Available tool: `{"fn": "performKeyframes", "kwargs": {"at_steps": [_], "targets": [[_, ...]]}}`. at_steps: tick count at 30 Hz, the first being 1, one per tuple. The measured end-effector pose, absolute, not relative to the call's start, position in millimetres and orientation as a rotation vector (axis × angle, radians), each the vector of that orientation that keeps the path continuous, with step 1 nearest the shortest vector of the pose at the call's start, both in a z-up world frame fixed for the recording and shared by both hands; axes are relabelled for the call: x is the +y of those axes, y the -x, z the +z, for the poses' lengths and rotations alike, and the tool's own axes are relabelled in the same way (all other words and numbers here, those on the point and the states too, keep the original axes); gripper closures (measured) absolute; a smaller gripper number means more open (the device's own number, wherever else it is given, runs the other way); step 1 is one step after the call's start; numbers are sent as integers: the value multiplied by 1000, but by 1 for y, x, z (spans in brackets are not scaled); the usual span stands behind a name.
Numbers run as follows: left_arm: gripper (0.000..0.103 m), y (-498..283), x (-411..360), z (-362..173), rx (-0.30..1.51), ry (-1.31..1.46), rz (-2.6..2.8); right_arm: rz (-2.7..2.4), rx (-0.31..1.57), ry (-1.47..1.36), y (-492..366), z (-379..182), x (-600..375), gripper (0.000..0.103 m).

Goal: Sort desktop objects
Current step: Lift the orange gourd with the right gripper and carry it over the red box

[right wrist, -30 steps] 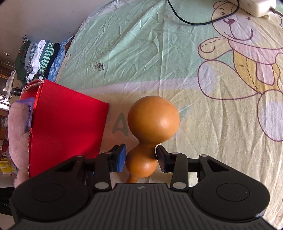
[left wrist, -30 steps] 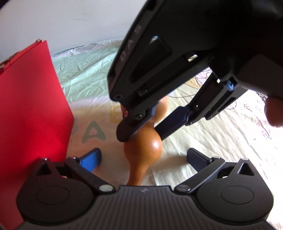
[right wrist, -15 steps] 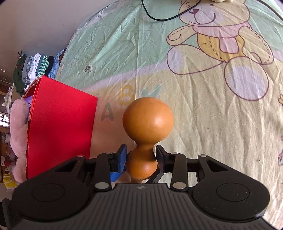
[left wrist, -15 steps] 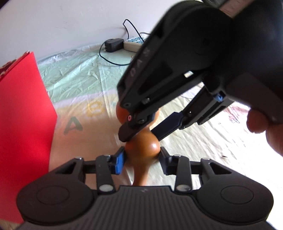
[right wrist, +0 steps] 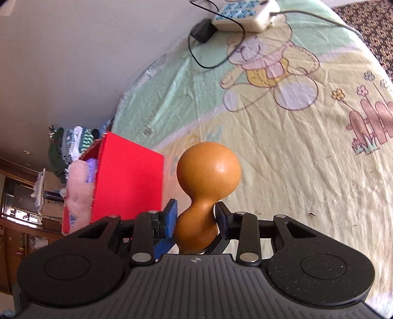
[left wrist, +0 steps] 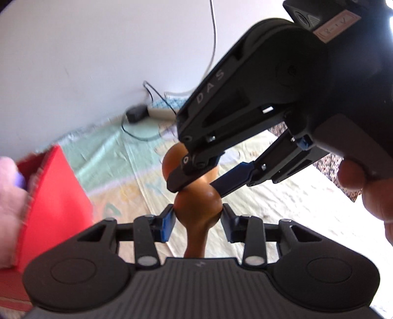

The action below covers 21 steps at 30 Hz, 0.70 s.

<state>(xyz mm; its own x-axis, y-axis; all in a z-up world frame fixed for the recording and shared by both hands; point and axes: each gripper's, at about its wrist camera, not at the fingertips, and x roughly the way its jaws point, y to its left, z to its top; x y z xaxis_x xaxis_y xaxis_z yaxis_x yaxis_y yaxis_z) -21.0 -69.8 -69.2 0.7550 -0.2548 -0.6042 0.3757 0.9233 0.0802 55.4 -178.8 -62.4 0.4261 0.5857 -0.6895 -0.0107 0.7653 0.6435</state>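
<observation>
**Above the bedsheet: gourd held in both tools, not yet boxed**

On the bedsheet [right wrist: 307, 171], printed with a bear and flowers, I find nothing left loose in view except a power strip [right wrist: 245, 14] and its adapter at the far edge, which I judge not to be sorting items. The red box [right wrist: 127, 186] stands to my left, open at the top, with a pink plush [right wrist: 77, 196] and something purple already inside; that part of the sorting appears done.

The gourd [right wrist: 208, 171] is clear of the sheet and just beside the box, not over its opening. Delivery into the box is, in my judgement, what remains.

My right tool [right wrist: 195, 220] is clenched on the gourd's narrow waist. My left tool [left wrist: 197, 216] is closed against the smaller bulb, pads touching both sides, directly below the right tool [left wrist: 196, 181].

The gourd is orange-brown, smooth and glossy, two-lobed, larger bulb outermost, tapering to a stem. No cracks visible.
</observation>
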Motion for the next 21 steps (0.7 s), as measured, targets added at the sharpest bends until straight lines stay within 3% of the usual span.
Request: {"fn": "performKeyframes", "kwargs": {"at_steps": [9, 21], "targets": [[65, 42, 24, -11, 502, -144, -284, 516, 866, -493, -33, 6, -93, 66], [65, 48, 192, 15, 469, -104, -173, 653, 795, -452, -45, 30, 78, 66]]}}
